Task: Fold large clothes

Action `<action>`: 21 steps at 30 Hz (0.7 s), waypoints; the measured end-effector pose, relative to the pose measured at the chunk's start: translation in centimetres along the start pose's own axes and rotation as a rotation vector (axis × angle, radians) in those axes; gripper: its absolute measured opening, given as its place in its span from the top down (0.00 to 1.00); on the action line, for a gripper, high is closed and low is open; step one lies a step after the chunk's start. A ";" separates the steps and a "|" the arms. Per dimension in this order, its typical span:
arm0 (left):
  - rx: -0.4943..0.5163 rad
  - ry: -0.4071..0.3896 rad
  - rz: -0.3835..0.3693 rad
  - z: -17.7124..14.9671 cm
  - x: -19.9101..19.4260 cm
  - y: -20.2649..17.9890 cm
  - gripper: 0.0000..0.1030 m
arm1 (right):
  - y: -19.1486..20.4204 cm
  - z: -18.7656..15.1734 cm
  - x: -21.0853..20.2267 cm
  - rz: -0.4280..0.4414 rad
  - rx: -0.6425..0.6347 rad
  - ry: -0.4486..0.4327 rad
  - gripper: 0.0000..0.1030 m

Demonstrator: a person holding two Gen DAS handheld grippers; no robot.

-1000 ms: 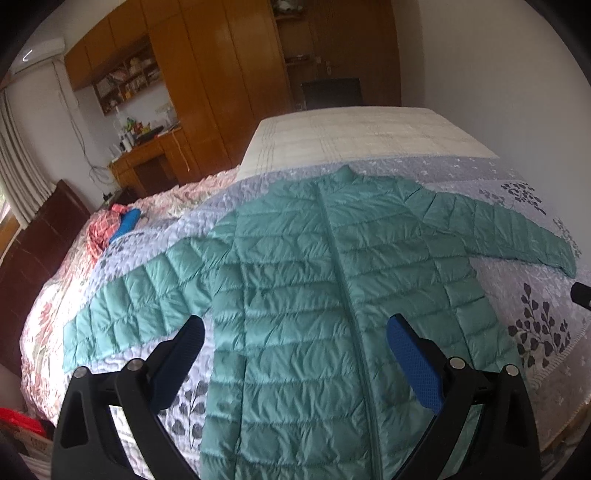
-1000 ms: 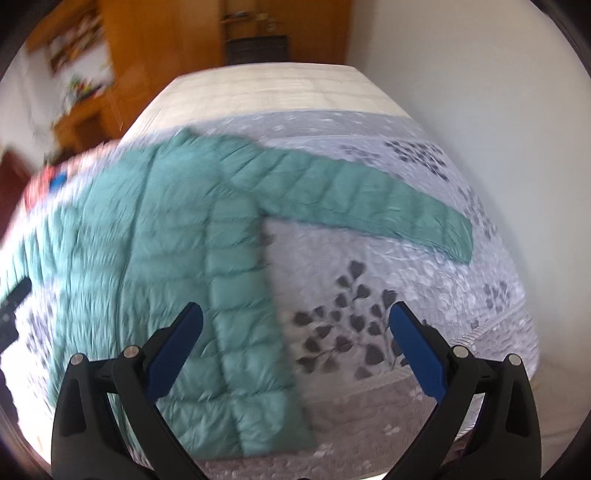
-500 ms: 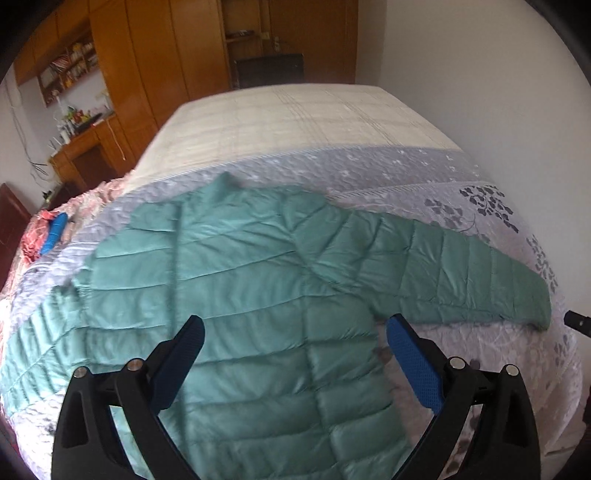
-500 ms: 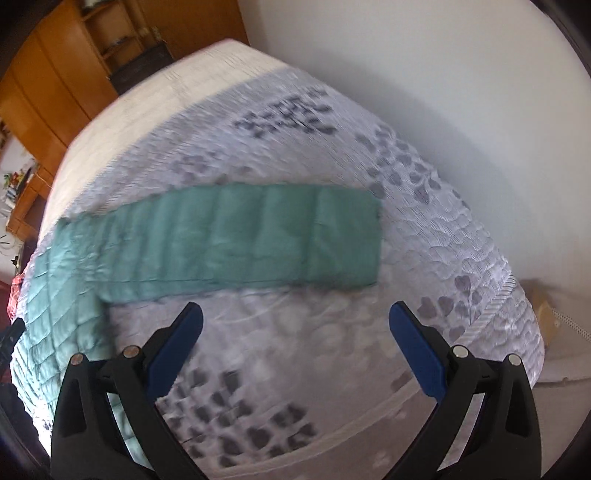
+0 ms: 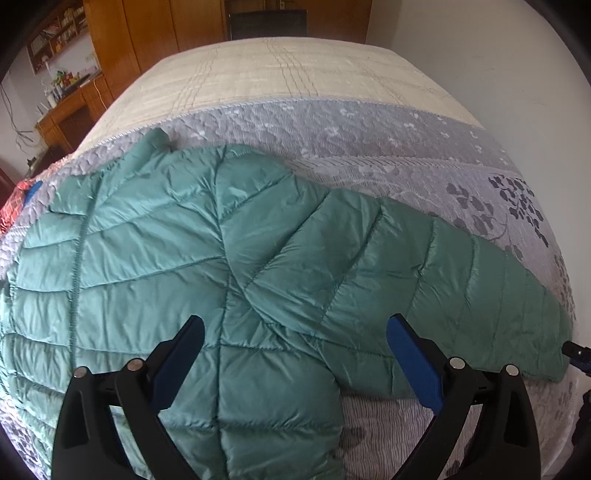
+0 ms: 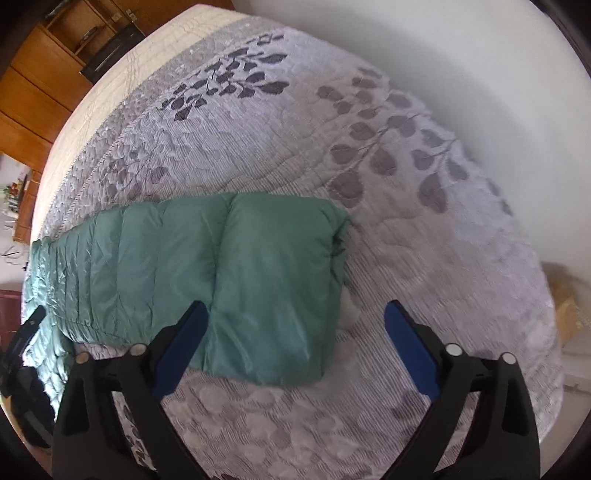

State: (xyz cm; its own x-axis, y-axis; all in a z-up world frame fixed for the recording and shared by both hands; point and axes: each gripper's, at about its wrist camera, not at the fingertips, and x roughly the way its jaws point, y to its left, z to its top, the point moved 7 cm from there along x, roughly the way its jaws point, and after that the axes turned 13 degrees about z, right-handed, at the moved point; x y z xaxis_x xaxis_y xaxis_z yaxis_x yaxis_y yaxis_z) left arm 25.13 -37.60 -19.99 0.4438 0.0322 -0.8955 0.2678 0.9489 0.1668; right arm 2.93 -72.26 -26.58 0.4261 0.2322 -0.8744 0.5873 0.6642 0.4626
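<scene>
Jacket [image 5: 155,266], green and quilted, lies spread flat on the grey leaf-print bedspread [image 5: 406,147], filling the middle of the left view. You're at the reach for the sleeve [image 6: 229,280]: your right gripper [image 6: 295,343], jaws just narrowed but apart and empty, hovers over the cuff; your left gripper [image 5: 295,354] gapes above the armpit. Next, close on both and carry the sleeve across the body.

Home bedroom: a bed [image 5: 295,85] with a leaf-patterned quilt [image 6: 332,147], wooden wardrobes [image 5: 155,33], and a cluttered desk [image 5: 70,107].
</scene>
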 end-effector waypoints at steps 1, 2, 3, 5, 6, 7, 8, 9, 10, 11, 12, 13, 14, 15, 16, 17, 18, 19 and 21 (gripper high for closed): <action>-0.002 0.010 0.001 0.0 0.5 0.0 0.04 | -0.2 0.1 0.4 0.013 0.009 0.014 0.25; -0.007 0.024 0.001 0.0 0.9 -0.1 0.04 | -0.3 0.3 0.7 0.025 0.016 0.020 0.24; -0.014 0.034 -0.004 0.0 1.3 -0.1 0.04 | -0.4 0.3 0.9 0.033 0.023 0.021 0.24; -0.026 0.056 -0.011 -0.2 2.1 0.1 0.04 | -0.4 0.5 1.0 0.027 0.009 0.022 0.25; -0.029 0.067 -0.013 -0.3 2.5 0.1 0.04 | -0.2 0.6 1.0 0.015 -0.007 0.018 0.27; -0.030 0.073 -0.014 -0.4 2.7 0.1 0.04 | -0.1 0.7 1.1 0.007 -0.017 0.013 0.34; -0.031 0.084 -0.014 -0.6 3.2 0.2 0.05 | 0.0 0.8 1.2 0.000 -0.028 0.012 0.41; -0.035 0.090 -0.015 -0.7 3.6 0.2 0.05 | 0.3 0.8 1.2 -0.009 -0.041 0.009 0.45; -0.038 0.090 -0.020 -0.8 3.8 0.3 0.05 | 0.7 0.8 1.2 0.001 -0.056 0.008 0.60; -0.041 0.088 -0.026 -0.8 4.0 0.3 0.05 | 1.1 0.9 1.3 0.019 -0.055 0.011 0.75; -0.042 0.085 -0.029 -0.9 4.0 0.4 0.05 | 1.5 0.8 1.4 0.062 -0.043 0.018 0.84; -0.042 0.085 -0.034 -0.8 4.0 0.5 0.05 | 2.0 0.9 1.2 0.082 -0.031 0.015 0.91; -0.046 0.087 -0.047 -0.8 3.8 0.6 0.05 | 2.5 1.1 0.8 0.084 -0.038 0.000 0.93; -0.054 0.089 -0.068 -0.7 3.6 0.7 0.05 | 3.1 1.3 0.3 0.102 -0.045 -0.014 0.93; -0.064 0.093 -0.094 -0.7 3.3 1.0 0.05 | 3.9 1.3 -0.2 0.127 -0.049 -0.025 0.93; -0.075 0.093 -0.123 -0.7 2.8 1.5 0.05 | 5.4 1.4 -1.3 0.175 -0.068 -0.047 0.93; -0.084 0.087 -0.140 -0.6 2.3 1.9 0.05 | 6.6 1.3 -2.1 0.203 -0.089 -0.062 0.93; -0.090 0.080 -0.148 -0.5 1.8 2.5 0.05 | 8.2 1.2 -2.9 0.235 -0.116 -0.075 0.93; -0.094 0.062 -0.147 -0.5 0.8 3.9 0.05 | 10.8 1.0 -3.8 0.286 -0.164 -0.082 0.93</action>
State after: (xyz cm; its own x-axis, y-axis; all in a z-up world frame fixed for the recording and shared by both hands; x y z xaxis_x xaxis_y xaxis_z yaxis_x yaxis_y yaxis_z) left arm 26.14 -33.74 -20.24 0.3519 -0.0922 -0.9315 0.2433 0.9699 -0.0040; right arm 8.41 -66.67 -18.09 0.6154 0.3718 -0.6950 0.3204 0.6876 0.6516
